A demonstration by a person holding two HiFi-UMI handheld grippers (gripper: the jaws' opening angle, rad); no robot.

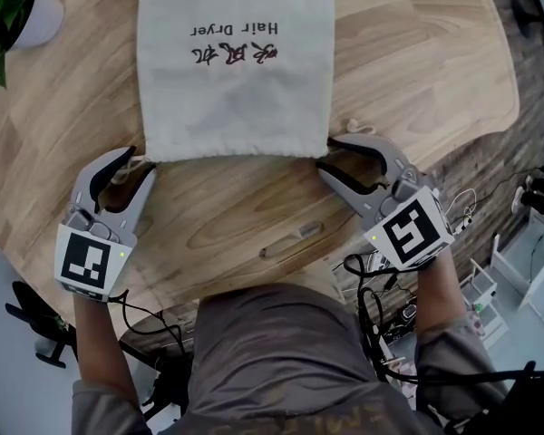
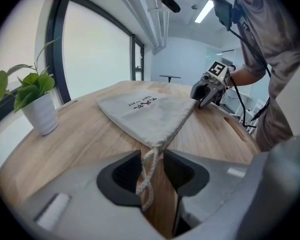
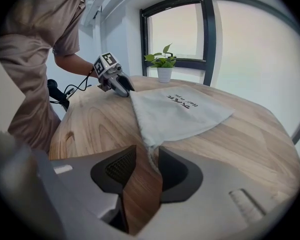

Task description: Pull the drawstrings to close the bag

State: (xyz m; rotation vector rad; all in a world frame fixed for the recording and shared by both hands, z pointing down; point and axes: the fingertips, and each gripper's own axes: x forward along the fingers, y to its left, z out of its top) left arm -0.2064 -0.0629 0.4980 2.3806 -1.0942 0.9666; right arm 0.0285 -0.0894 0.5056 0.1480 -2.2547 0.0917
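Note:
A cream cloth bag (image 1: 236, 71) with printed lettering lies flat on the round wooden table (image 1: 417, 62), its gathered mouth toward me. My left gripper (image 1: 138, 163) sits at the mouth's left corner, open, with the white left drawstring (image 2: 148, 176) lying in the gap between its jaws. At the mouth's right corner my right gripper (image 1: 326, 152) is open too. The right drawstring (image 3: 152, 159) runs from the bag's corner into its gap, close to one jaw. Neither cord looks pinched.
A potted plant (image 1: 18, 12) in a white pot stands at the table's far left. A slot handle (image 1: 290, 240) is cut into the wood near the front edge. Cables (image 1: 381, 315) hang below the table at my right.

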